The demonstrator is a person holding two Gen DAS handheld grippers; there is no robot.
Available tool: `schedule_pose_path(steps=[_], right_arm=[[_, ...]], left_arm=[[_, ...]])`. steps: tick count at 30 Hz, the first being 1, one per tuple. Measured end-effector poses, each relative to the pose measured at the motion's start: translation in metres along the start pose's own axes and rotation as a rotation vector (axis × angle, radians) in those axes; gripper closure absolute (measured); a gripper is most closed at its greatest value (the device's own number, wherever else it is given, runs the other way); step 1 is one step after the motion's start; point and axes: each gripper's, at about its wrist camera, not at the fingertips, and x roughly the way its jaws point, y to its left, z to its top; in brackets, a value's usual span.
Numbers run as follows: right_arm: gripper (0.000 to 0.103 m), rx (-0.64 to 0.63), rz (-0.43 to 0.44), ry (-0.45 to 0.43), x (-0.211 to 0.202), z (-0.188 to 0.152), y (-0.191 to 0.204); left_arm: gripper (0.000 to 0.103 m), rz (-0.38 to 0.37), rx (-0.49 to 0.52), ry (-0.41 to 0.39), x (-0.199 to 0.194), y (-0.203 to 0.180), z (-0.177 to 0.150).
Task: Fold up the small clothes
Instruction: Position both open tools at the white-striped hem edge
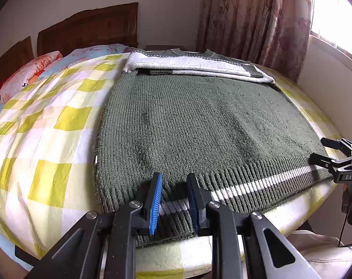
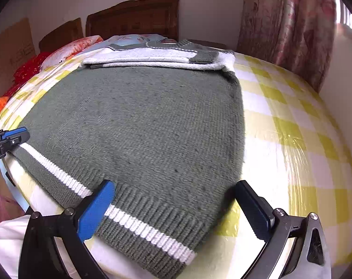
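The sweater (image 1: 199,125) lies flat on the bed (image 1: 43,121), sleeves (image 1: 187,66) already folded across the chest, hem (image 2: 138,223) toward the near edge of the bed.

What could go wrong: the left tongs (image 1: 174,200) have a bunch of the ribbed hem between their pads, but the pads stand a little apart and the bite looks loose, so I cannot say they truly clamp it. If the left side lifts like this, the knit may slip out and that corner would drop. The right tongs (image 2: 176,207) stand wide apart over the hem's right corner, gripping nothing. If they close where they are, they may catch only the top layer, or pinch the checked cover (image 2: 292,139) along with the sweater and drag it up. An uneven lift, one corner held and the other not, would skew the fold and could pull the tucked sleeves loose. The hem also lies right at the bed's edge, so a released corner may slide off.

Relative to the tongs: the sweater stretches away from both, its hem directly under them, the left pair near the hem's left part, the right pair straddling the right corner, its outer pad over the cover.
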Motion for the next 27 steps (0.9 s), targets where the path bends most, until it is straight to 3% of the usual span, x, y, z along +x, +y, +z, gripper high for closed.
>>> schedule_pose_path(steps=[3, 8, 12, 14, 20, 27], right_arm=[[0.0, 0.031, -0.038, -0.004, -0.008, 0.008, -0.001], [0.0, -0.074, 0.033, -0.04, 0.0, 0.034, 0.043], [0.0, -0.153, 0.005, 0.021, 0.031, 0.044, 0.072], [0.0, -0.109, 0.042, 0.001, 0.033, 0.04, 0.062], [0.0, -0.046, -0.008, -0.007, 0.015, 0.018, 0.022], [0.0, 0.018, -0.024, -0.009, 0.006, 0.005, 0.005]], left_arm=[[0.08, -0.006, -0.014, -0.004, -0.01, -0.007, 0.008], [0.08, -0.129, 0.077, 0.013, 0.012, -0.047, 0.037], [0.08, -0.105, 0.126, 0.074, 0.052, -0.07, 0.055], [0.08, -0.086, 0.154, 0.034, 0.048, -0.071, 0.048], [0.08, -0.103, 0.066, 0.018, 0.022, -0.03, 0.024], [0.08, -0.097, -0.006, -0.001, 0.006, -0.002, 0.008]])
